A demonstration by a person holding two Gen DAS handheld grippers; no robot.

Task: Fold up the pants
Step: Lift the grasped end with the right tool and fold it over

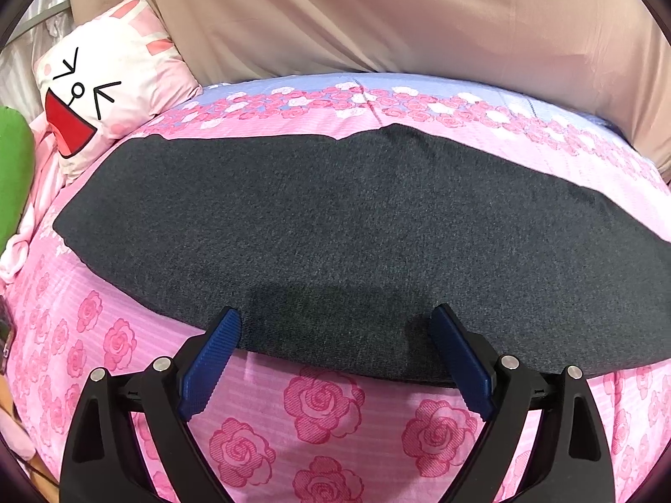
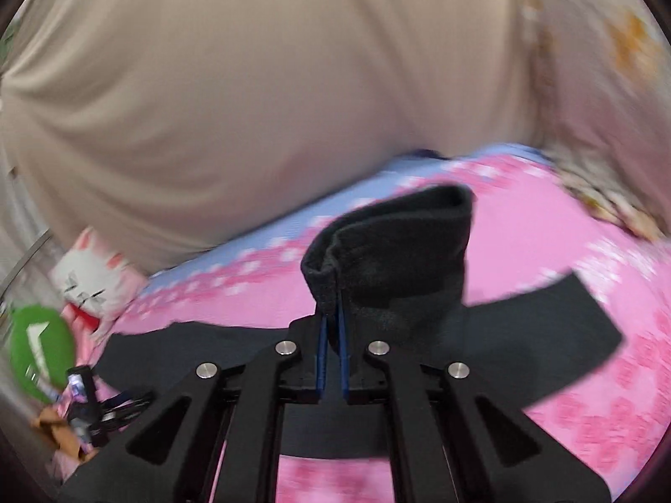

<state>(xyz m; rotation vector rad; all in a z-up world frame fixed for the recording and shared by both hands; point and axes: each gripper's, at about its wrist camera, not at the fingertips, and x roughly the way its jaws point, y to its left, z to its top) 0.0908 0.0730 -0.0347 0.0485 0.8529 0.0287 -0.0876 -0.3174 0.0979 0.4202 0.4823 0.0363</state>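
The dark grey pants (image 1: 335, 230) lie flat across the pink rose-print bedspread (image 1: 323, 410). My left gripper (image 1: 335, 327) is open, its blue pads (image 1: 209, 360) wide apart over the near edge of the pants, holding nothing. In the right wrist view, my right gripper (image 2: 331, 318) is shut on a fold of the pants (image 2: 390, 251) and lifts it above the rest of the fabric (image 2: 545, 335). That view is blurred.
A white and pink cartoon pillow (image 1: 105, 88) lies at the far left, a green plush (image 1: 12, 172) beside it. A beige curtain (image 1: 377, 12) hangs behind the bed. A floral quilt (image 2: 608, 96) sits at the right. Small items (image 2: 84, 402) lie at the bed's left edge.
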